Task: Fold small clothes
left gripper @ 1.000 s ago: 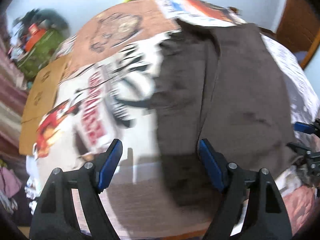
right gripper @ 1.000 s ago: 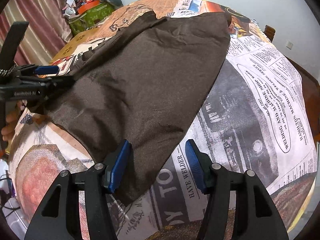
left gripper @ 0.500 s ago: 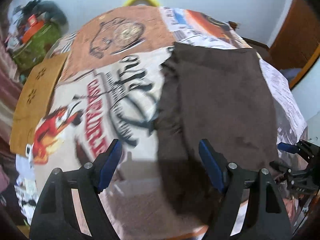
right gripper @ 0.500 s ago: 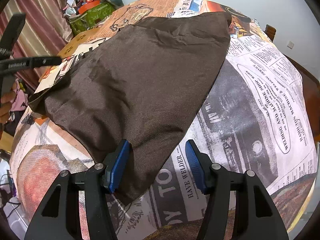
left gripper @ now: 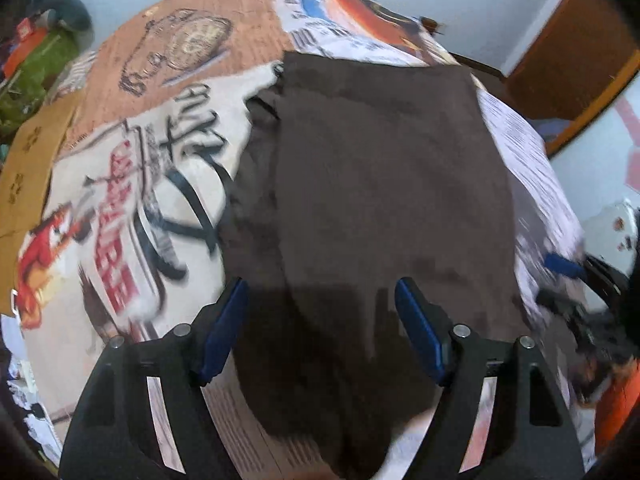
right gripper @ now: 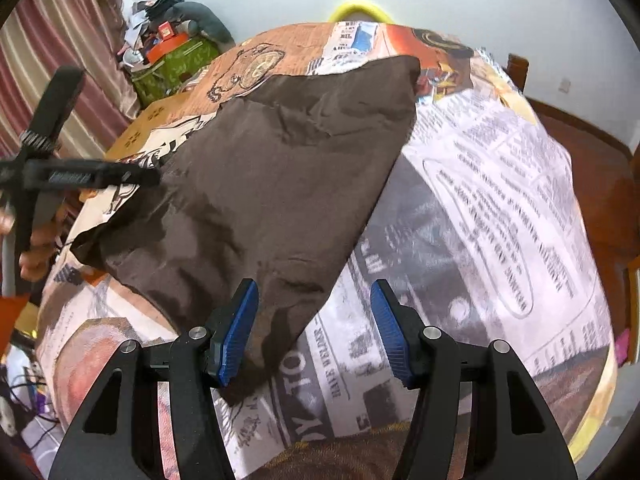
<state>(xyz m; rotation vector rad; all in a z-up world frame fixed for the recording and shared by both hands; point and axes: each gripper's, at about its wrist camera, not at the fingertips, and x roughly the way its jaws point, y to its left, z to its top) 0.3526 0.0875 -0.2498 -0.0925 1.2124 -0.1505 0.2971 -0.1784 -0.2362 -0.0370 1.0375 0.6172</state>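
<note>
A dark brown garment lies spread flat on a round table covered with a newspaper-print cloth; it also shows in the right wrist view. My left gripper is open and empty, above the garment's near edge. My right gripper is open and empty, above the garment's near right corner. The left gripper appears from the side in the right wrist view, held beside the garment's left edge. The right gripper shows blurred at the right edge of the left wrist view.
A green bag with clutter and striped curtains stand at the far left. A cardboard sheet lies on the table's left side. A wooden chair stands at the right. A yellow object sits behind the table.
The left gripper has let go of the garment's left edge and moved right over the garment. The garment now lies flatter. The right gripper has lifted slightly.
</note>
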